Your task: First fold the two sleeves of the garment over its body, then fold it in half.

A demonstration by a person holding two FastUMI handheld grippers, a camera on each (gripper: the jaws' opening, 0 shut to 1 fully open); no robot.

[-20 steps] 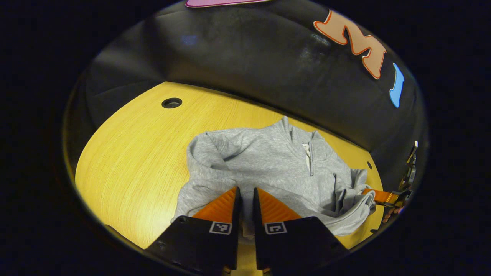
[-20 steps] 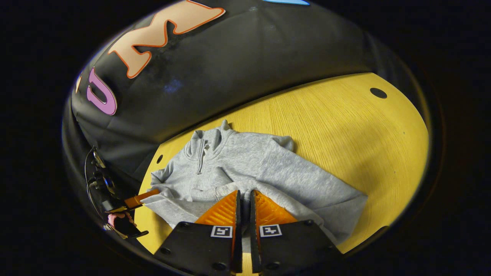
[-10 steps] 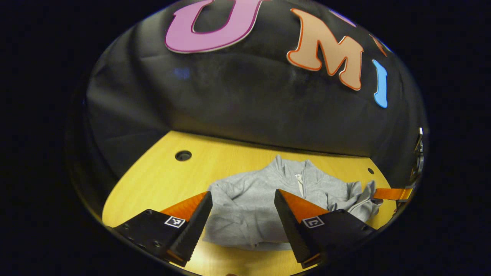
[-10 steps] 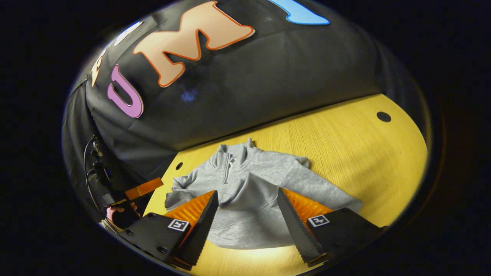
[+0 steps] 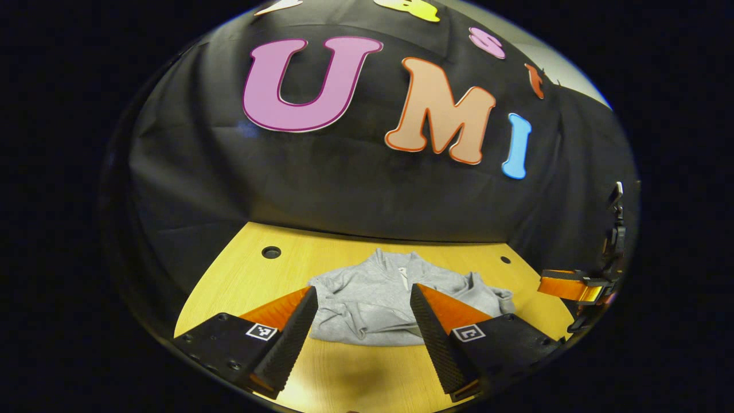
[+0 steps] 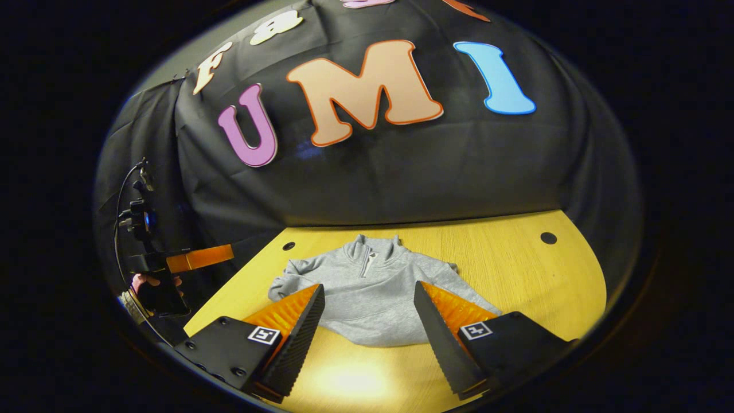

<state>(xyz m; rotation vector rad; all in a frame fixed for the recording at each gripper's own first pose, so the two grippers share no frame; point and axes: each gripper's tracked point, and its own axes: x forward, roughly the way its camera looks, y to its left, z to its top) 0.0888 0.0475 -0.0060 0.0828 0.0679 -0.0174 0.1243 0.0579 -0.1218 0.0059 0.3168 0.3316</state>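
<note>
A grey zip-neck sweatshirt [image 5: 383,298] is seen lying on the yellow wooden table [image 5: 241,281], folded into a compact bundle with its collar toward the black cloth wall. In the left gripper view, the left gripper [image 5: 362,318] is held above the near edge of the table, its jaws spread wide apart with nothing between them but air, and the sweatshirt is framed in the gap beyond. Off to the right edge, the other gripper is glimpsed, well apart from the cloth. In the right gripper view, the right gripper [image 6: 369,315] is likewise held clear of the garment, jaws wide apart and empty. A round hole [image 6: 548,237] is noted in the tabletop, far right.
</note>
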